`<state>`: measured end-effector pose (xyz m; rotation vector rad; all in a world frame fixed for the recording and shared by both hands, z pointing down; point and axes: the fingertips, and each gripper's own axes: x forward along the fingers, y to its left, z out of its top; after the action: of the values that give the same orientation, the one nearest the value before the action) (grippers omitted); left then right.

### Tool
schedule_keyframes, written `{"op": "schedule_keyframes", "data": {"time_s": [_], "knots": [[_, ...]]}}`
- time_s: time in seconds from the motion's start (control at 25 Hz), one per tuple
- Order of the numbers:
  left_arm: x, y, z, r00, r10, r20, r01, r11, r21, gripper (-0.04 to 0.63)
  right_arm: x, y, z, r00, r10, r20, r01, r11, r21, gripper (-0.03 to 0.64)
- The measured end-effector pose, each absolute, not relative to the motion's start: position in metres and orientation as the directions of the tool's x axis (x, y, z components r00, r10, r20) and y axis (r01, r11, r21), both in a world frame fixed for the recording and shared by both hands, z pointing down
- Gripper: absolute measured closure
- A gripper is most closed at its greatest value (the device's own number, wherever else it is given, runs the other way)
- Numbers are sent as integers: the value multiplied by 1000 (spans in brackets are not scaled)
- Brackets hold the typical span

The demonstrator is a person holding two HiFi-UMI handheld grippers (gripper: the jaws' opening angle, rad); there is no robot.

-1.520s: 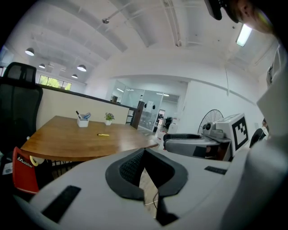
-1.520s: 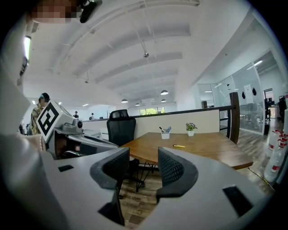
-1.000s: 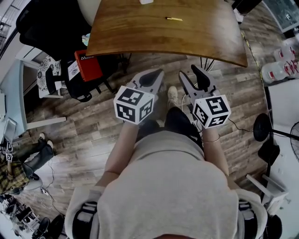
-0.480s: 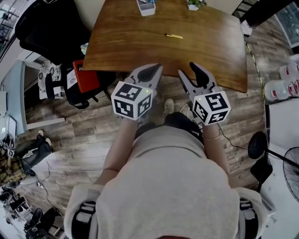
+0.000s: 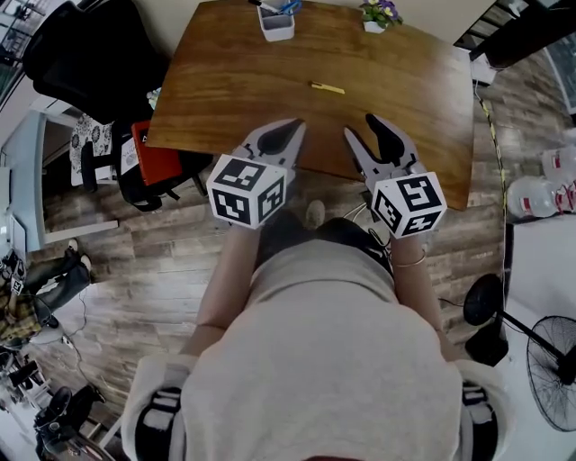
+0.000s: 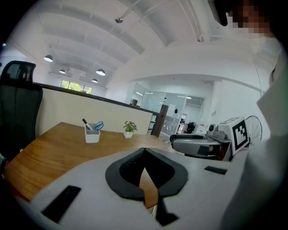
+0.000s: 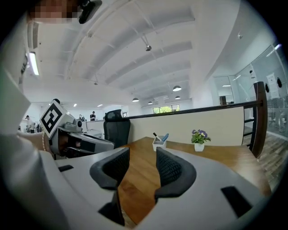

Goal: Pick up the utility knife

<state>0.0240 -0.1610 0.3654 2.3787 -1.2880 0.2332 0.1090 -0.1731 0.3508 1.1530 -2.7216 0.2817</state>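
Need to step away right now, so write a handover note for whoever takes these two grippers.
Left gripper: jaws together, empty, over the table's near edge.
Right gripper: jaws apart, empty, beside it.
Utility knife: lies flat on the wooden table, ahead of both grippers and untouched. Pen cup and potted plant stand at the far edge.
Done: nothing grasped yet.
Left: reach forward, probably with the open right gripper, close on the knife and lift.
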Motion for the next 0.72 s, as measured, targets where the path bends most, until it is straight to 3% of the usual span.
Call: {"op": "schedule_keyframes", "data": {"time_s": [0.72], "knots": [[2,-202,396,538,-748,387,-839,-433,329,583,92,-212,385,-703,-641,307,-700,700,-141,426]]}}
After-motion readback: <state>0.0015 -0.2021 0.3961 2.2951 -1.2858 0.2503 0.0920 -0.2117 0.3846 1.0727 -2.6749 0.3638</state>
